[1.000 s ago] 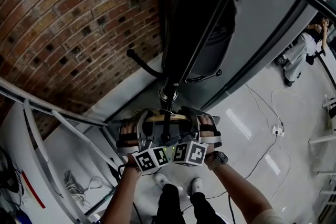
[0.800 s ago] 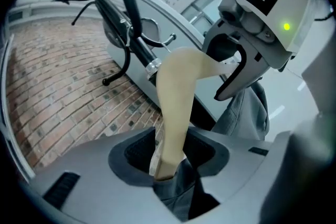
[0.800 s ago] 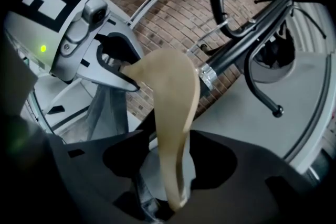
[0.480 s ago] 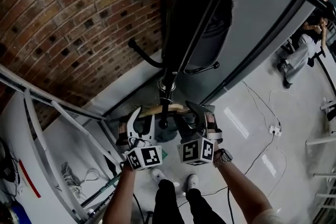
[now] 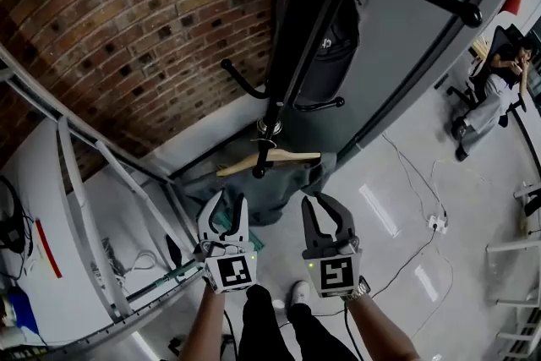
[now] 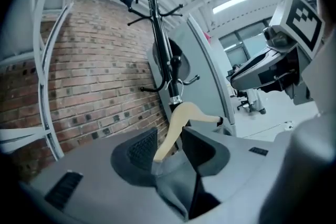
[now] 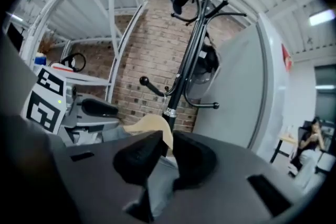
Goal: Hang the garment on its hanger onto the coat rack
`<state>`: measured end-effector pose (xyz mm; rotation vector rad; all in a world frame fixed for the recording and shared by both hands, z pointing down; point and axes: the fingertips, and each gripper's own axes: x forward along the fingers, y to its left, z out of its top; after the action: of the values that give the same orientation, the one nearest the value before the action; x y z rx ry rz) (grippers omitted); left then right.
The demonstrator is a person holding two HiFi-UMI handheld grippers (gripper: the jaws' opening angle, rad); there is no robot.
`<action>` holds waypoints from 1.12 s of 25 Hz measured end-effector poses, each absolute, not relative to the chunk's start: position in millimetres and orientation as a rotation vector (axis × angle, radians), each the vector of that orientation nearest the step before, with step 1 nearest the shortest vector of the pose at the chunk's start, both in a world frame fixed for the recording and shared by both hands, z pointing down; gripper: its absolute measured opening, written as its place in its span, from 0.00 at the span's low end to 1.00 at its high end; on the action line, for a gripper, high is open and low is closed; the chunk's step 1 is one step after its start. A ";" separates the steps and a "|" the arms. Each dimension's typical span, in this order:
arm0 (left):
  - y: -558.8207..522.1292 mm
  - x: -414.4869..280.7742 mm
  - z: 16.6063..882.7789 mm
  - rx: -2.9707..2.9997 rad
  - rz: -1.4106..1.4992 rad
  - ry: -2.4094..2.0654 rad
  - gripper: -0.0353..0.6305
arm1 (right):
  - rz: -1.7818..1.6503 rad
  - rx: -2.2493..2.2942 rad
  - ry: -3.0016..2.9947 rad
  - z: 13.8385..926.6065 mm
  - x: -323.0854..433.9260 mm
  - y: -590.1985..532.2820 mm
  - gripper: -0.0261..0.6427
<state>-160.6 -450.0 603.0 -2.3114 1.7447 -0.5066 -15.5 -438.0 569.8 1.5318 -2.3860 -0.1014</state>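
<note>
The pale wooden hanger point(image 5: 286, 156) hangs on the black coat rack point(image 5: 297, 68), its metal hook caught just under the silver collar point(image 5: 269, 128) on the pole, below the rack's curved lower arms. It sits slightly tilted. The grey-blue garment point(image 5: 264, 195) is draped over the hanger and falls loosely beneath it.
</note>
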 end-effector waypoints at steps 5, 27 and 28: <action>-380.0 -145.2 543.7 -2.305 -0.427 1.781 0.06 | 0.042 1.503 -2.515 531.3 0.9 -389.1 0.08; -182.3 -62.9 384.6 -2.541 -0.054 1.887 0.06 | -0.058 1.357 -2.912 346.5 74.3 -213.3 0.07; -180.7 -62.6 382.8 -2.534 -0.048 1.888 0.06 | -0.063 1.351 -2.917 345.0 74.9 -211.6 0.07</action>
<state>-62.6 -180.7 382.8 -2.5336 1.8880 -0.0485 74.9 -211.6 345.0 1.3515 -2.9171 -0.0635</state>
